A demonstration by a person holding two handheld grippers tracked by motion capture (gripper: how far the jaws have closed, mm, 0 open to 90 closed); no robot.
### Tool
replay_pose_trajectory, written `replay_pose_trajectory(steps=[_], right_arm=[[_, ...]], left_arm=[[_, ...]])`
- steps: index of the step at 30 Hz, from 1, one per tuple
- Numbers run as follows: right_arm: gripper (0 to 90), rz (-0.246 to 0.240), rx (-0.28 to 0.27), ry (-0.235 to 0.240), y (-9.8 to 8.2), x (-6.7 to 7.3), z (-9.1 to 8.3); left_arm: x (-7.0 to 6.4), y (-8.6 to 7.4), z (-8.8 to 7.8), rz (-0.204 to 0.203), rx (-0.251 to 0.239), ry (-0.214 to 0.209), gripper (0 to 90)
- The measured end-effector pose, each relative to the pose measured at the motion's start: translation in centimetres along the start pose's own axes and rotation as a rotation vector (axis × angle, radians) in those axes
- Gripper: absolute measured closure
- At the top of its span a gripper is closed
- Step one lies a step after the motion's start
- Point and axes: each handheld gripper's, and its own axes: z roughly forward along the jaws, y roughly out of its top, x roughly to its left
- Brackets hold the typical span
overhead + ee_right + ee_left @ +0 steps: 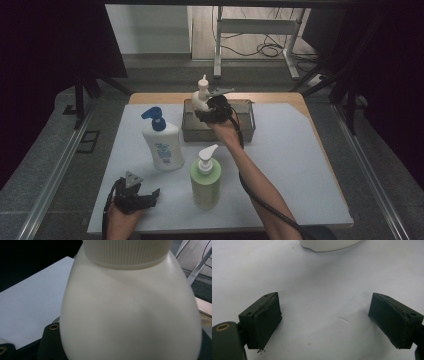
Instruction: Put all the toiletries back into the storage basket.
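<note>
In the high view my right gripper (206,111) is shut on a cream pump bottle (201,97), held upright over the left end of a grey metal bin (245,125) at the back of the table. In the right gripper view that cream pump bottle (130,310) sits close up, with its ribbed collar at the top, and it hides the jaws. My left gripper (152,196) rests at the front left of the white mat (300,165). Its jaws stand wide open around bare mat in the left gripper view (325,322).
A white lotion bottle with a blue pump (162,145) stands left of centre; its base (329,245) lies just ahead of the left jaws. A green pump bottle (205,180) stands in the front middle, beside my right forearm. Dark curtains flank the table.
</note>
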Motion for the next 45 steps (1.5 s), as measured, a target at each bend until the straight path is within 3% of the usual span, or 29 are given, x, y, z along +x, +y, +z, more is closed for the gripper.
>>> replay_pose_trajectory(steps=[7, 17, 25, 30, 39, 42, 45], right_arm=[[25.1, -0.023, -0.024, -0.010, 0.0, -0.3, -0.8], [23.6, -0.050, -0.013, 0.034, -0.8, -1.2, -2.5], [25.3, -0.067, 0.029, 0.071, -1.8, -1.4, -3.8], [26.2, -0.058, 0.069, 0.123, -2.2, -2.0, -4.7], [41.0, 0.009, 0.086, 0.075, -2.9, -4.0, -6.1], [50.2, 0.036, 0.117, 0.044, -3.0, -4.5, -6.0], [62.7, 0.020, 0.135, 0.024, -3.2, -4.8, -5.5]], left_arm=[[0.0, 0.0, 0.0, 0.001, 0.000, 0.000, 10.4], [0.0, 0.0, 0.0, 0.001, -0.001, 0.001, 10.5], [0.0, 0.0, 0.0, 0.002, 0.000, 0.001, 10.5], [0.0, 0.0, 0.0, 0.002, -0.001, 0.000, 10.5], [0.0, 0.0, 0.0, 0.002, -0.001, 0.001, 10.5], [0.0, 0.0, 0.0, 0.002, -0.001, 0.000, 10.5], [0.0, 0.0, 0.0, 0.002, -0.001, 0.000, 10.4]])
